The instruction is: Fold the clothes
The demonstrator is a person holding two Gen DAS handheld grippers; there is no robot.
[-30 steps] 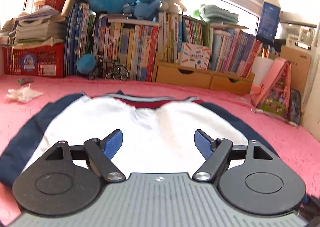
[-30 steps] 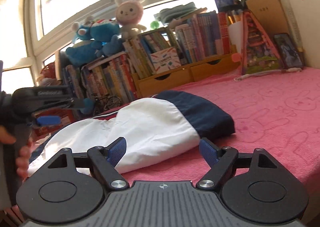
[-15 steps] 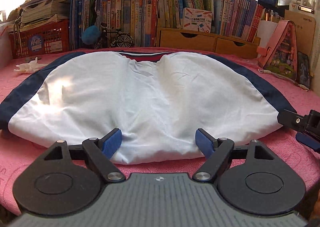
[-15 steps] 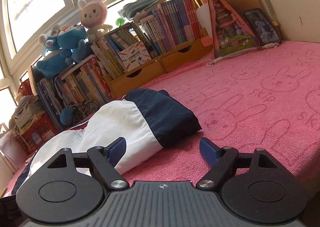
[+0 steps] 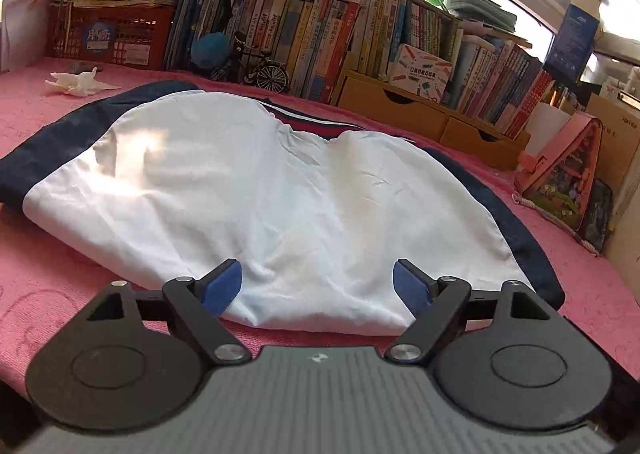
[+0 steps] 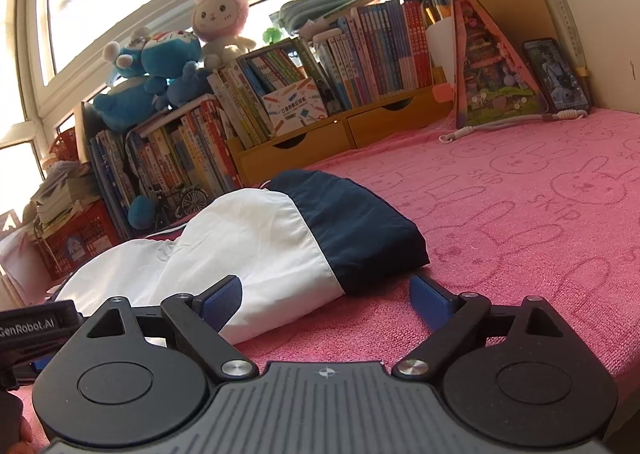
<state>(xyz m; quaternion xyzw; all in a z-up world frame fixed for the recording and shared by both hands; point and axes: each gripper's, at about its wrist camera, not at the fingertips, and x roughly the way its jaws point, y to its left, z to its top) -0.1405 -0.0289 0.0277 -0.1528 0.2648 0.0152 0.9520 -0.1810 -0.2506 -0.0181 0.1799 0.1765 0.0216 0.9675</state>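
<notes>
I look across a pink towel cover [image 6: 520,221] printed with rabbit outlines, backed by a wall of books [image 5: 304,33], a red crate [image 5: 112,37] and plush toys [image 6: 160,69] under a bright window. The white and navy garment [image 5: 260,189] lies spread on that pink surface, its white body toward me and navy sleeves at both sides. My left tongs [image 5: 318,286] sit low at the garment's near hem, jaws wide apart, with the white cloth lying between the blue pads but not pinched. My right tongs [image 6: 326,296] have just been opening and stand wide; their left pad [image 6: 220,302] overlaps the white edge in view, the right pad is over bare pink cover, and the navy sleeve [image 6: 352,230] sits just ahead. A crumpled tissue [image 5: 78,79] lies apart at far left.
</notes>
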